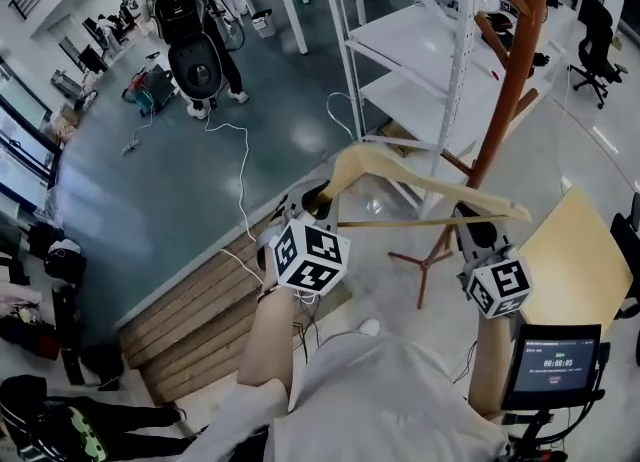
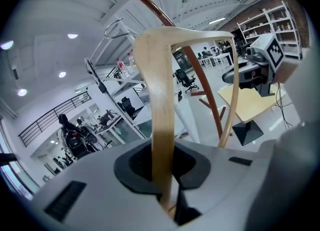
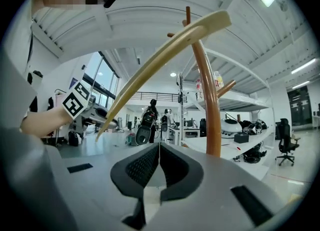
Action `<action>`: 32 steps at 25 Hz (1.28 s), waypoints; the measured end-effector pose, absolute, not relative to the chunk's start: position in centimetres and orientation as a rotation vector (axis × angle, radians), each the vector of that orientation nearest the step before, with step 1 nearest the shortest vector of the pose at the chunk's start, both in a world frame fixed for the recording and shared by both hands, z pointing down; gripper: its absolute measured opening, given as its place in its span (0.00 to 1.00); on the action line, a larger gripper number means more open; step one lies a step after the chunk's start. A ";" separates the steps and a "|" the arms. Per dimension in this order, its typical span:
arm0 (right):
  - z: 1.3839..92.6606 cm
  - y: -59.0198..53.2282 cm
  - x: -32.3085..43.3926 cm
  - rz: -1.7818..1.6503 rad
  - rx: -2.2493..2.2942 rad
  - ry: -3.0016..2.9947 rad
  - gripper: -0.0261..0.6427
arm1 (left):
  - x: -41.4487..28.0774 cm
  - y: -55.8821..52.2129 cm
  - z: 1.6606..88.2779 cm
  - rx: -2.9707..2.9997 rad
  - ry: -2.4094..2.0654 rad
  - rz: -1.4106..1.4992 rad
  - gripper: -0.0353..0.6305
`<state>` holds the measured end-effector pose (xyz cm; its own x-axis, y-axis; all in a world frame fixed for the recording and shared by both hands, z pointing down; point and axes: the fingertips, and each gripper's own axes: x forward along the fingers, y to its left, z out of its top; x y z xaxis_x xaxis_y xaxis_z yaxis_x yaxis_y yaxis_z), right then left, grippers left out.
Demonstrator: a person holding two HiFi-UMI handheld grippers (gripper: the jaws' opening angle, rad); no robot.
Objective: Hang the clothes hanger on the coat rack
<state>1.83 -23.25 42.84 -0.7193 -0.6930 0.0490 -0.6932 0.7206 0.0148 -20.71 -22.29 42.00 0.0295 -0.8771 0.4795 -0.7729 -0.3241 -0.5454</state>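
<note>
My left gripper (image 1: 318, 200) is clamped on one arm of the wooden hanger (image 1: 420, 175); my right gripper (image 1: 478, 222) is closed, empty. The hanger seems light, stiff and smooth, so I judge a hold near its middle best for reaching the coat rack (image 1: 512, 70).

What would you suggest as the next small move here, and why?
Probably raise the hanger toward the coat rack, hook leading. The left gripper is shut on one wooden arm, the right gripper is shut on nothing near the other arm, and the hook is on no peg yet, with the rack ahead on the right.
</note>
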 end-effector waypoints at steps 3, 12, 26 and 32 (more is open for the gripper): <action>41.0 -23.6 1.2 -0.054 1.141 -2.880 0.06 | -20.5 -23.1 38.9 -2.121 1.717 -1.147 0.11; 36.5 -25.3 1.0 -0.151 1.190 -2.888 0.06 | -18.7 -26.2 32.5 -2.094 1.618 -1.065 0.11; 32.6 -28.7 7.1 -0.167 1.333 -2.824 0.06 | -10.2 -31.8 23.7 -2.122 1.424 -0.944 0.11; 33.1 -29.6 9.2 -0.148 1.394 -2.784 0.06 | -7.7 -33.5 24.2 -2.157 1.353 -0.942 0.11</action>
